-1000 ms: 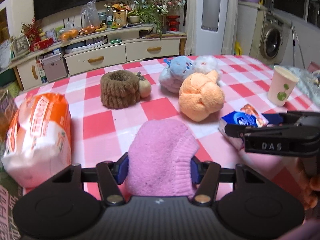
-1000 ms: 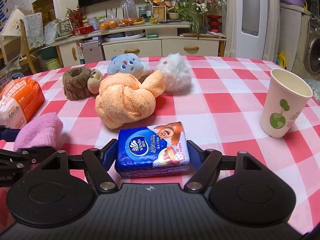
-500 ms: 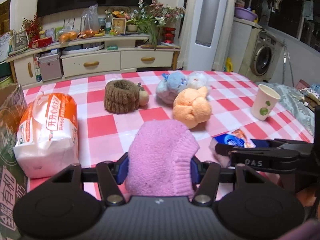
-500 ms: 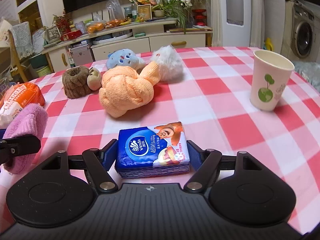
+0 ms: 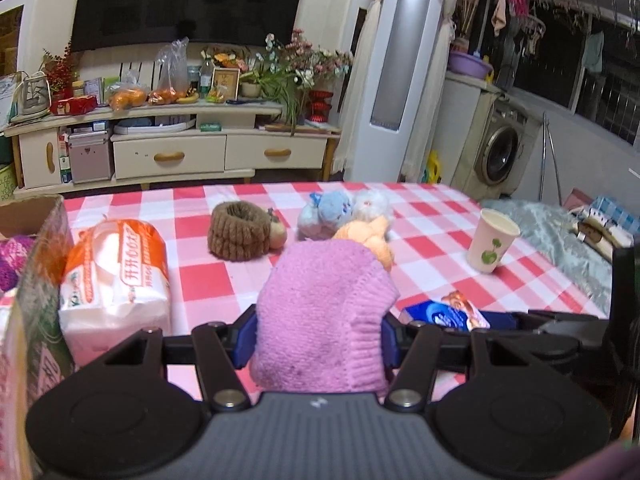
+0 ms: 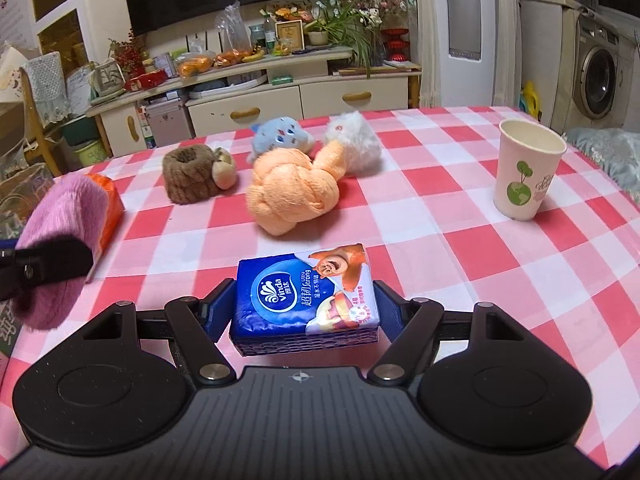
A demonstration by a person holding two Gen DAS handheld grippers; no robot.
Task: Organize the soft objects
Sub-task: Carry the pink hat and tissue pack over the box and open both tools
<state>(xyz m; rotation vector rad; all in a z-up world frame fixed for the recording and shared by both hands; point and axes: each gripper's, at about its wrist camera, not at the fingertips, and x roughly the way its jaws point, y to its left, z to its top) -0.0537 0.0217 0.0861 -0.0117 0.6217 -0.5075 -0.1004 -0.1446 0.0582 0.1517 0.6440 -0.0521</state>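
My left gripper (image 5: 319,340) is shut on a pink knitted hat (image 5: 324,312) and holds it above the checked table; the hat also shows at the left of the right wrist view (image 6: 60,248). My right gripper (image 6: 304,312) is shut on a blue tissue pack (image 6: 306,296), lifted above the table; the pack shows at the right in the left wrist view (image 5: 448,314). On the table lie an orange knotted towel (image 6: 292,192), a blue plush (image 6: 280,136), a white plush (image 6: 356,144) and a brown knitted ring (image 6: 188,176).
A cardboard box (image 5: 36,280) holding purple yarn (image 5: 14,260) stands at the left table edge, next to an orange-white tissue bag (image 5: 116,272). A paper cup (image 6: 526,168) stands at the right. A TV cabinet (image 5: 168,152) is beyond the table.
Both grippers have risen and pulled back with their loads. The cardboard box has come into the left wrist view.
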